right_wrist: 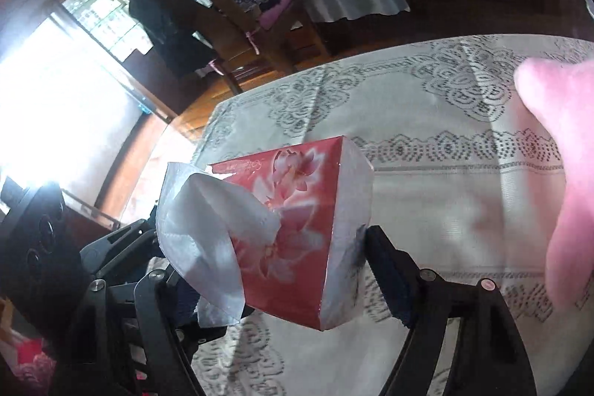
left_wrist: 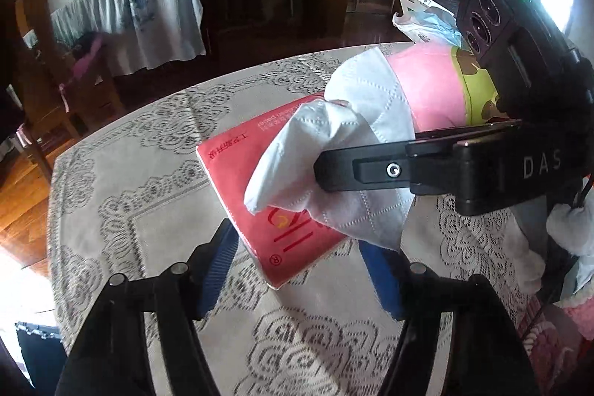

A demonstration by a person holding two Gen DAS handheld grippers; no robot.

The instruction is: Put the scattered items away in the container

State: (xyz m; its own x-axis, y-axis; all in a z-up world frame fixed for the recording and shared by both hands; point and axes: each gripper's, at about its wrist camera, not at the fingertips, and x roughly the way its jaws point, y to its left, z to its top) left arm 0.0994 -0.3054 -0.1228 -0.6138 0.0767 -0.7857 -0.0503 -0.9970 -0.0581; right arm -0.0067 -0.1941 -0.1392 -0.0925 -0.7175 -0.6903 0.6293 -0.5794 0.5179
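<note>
A red tissue pack (left_wrist: pixel 260 188) with white tissue (left_wrist: pixel 341 143) sticking out is held above the lace-covered table (left_wrist: pixel 130 180). My right gripper (right_wrist: pixel 293 270) is shut on the pack (right_wrist: pixel 297 229) across its sides; its flower print and the loose tissue (right_wrist: pixel 208 229) face the camera. In the left wrist view the right gripper's black finger (left_wrist: pixel 356 169) lies across the tissue. My left gripper (left_wrist: pixel 297 270) is open just below the pack, its blue pads either side, not touching it. A pink container (left_wrist: pixel 430 88) with a green patterned band stands behind the pack.
A pink shape (right_wrist: pixel 564 173) fills the right edge of the right wrist view. A white bag and box (left_wrist: pixel 423 13) sit at the table's far right. Wooden chairs (right_wrist: pixel 260 36) and a cloth-draped table (left_wrist: pixel 148 13) stand beyond the table edge.
</note>
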